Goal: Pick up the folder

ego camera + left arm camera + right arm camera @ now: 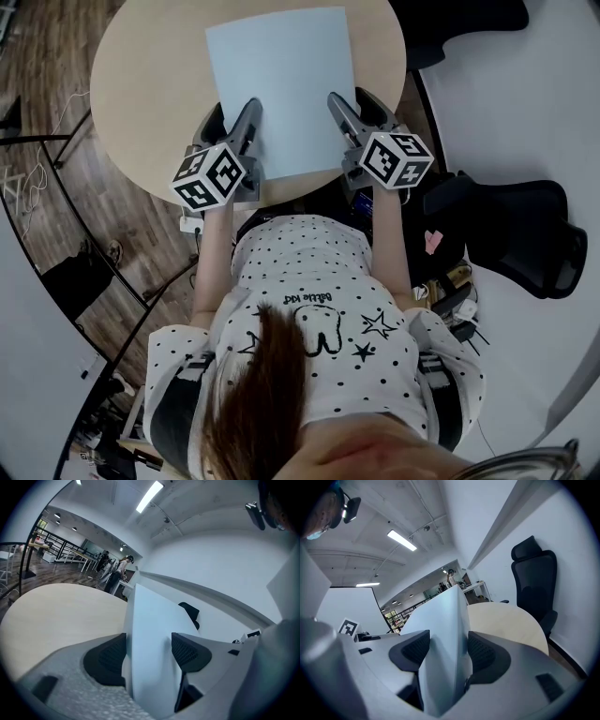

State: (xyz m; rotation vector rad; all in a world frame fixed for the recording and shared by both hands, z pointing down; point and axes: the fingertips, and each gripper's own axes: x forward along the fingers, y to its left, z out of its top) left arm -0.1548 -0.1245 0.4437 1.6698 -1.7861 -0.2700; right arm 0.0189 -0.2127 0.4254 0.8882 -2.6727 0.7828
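Folder (278, 84), pale blue, sits over the round table (150, 84), its near edge at the table's rim. The left gripper (251, 118) clamps its near left corner, the right gripper (339, 111) its near right corner.

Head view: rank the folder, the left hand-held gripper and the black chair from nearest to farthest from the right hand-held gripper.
1. The folder: clamped in the right hand-held gripper itself.
2. The left hand-held gripper: across the folder, at its near left corner.
3. The black chair: farthest, out at the right.
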